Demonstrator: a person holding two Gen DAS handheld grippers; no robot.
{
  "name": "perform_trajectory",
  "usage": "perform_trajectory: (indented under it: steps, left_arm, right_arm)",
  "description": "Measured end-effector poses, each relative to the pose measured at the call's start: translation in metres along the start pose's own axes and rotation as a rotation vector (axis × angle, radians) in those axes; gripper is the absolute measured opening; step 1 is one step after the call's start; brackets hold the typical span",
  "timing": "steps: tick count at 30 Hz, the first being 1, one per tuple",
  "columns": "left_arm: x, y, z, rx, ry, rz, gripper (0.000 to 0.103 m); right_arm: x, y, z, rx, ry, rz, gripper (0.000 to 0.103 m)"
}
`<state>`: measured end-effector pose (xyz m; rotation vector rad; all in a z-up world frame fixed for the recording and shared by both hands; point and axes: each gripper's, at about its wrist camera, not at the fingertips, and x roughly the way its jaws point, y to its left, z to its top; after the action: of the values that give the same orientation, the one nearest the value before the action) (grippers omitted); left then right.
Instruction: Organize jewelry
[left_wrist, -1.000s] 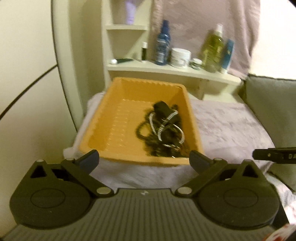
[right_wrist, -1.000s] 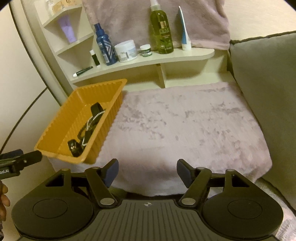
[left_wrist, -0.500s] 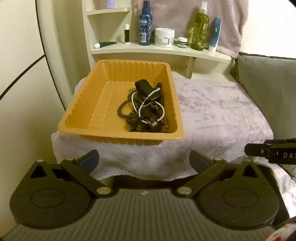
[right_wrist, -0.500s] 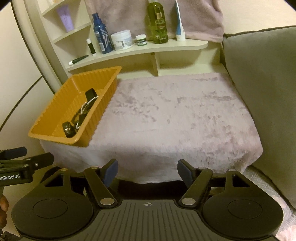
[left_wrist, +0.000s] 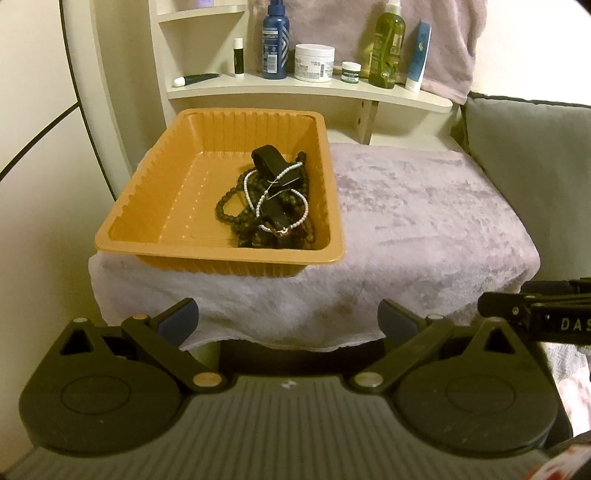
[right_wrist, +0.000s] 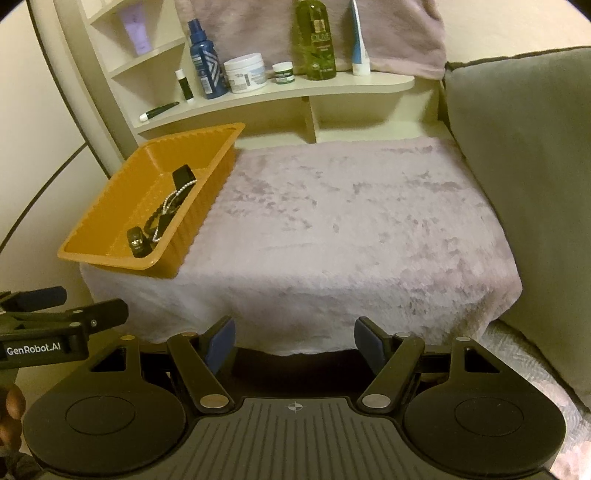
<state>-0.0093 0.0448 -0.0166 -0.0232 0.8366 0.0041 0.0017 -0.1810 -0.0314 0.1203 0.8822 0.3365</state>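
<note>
An orange ribbed tray (left_wrist: 155, 206) (right_wrist: 110, 206) sits at the left end of a table draped in a pale lilac cloth (left_wrist: 424, 221) (right_wrist: 351, 229). In its right half lies a tangle of jewelry (left_wrist: 273, 199) (right_wrist: 166, 214): dark bead strands, a white pearl string and black straps. My left gripper (left_wrist: 290, 319) hangs open in front of the table's near edge, short of the tray, nothing between its fingers. My right gripper (right_wrist: 295, 338) is open too, facing the bare middle of the cloth, with the tray off to its left.
A cream shelf (left_wrist: 332, 92) (right_wrist: 280, 96) behind the table carries bottles, jars and tubes. A grey-green cushion (right_wrist: 517, 166) (left_wrist: 535, 155) borders the table's right side. A curved cream frame (left_wrist: 81, 92) rises at the left.
The left gripper has drawn back from the tray, which now looks smaller and farther, with the shelf above in fuller view. The right gripper's view has hardly shifted.
</note>
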Motion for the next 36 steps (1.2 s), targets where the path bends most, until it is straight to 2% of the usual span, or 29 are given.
perform_trajectory:
  steps: [36]
  left_arm:
    - [-0.0022,-0.0073,0.0005,0.011,-0.021,-0.011,0.103]
  right_arm:
    - [-0.0030,-0.0028,-0.0010,0.021,-0.011,-0.004,0.071]
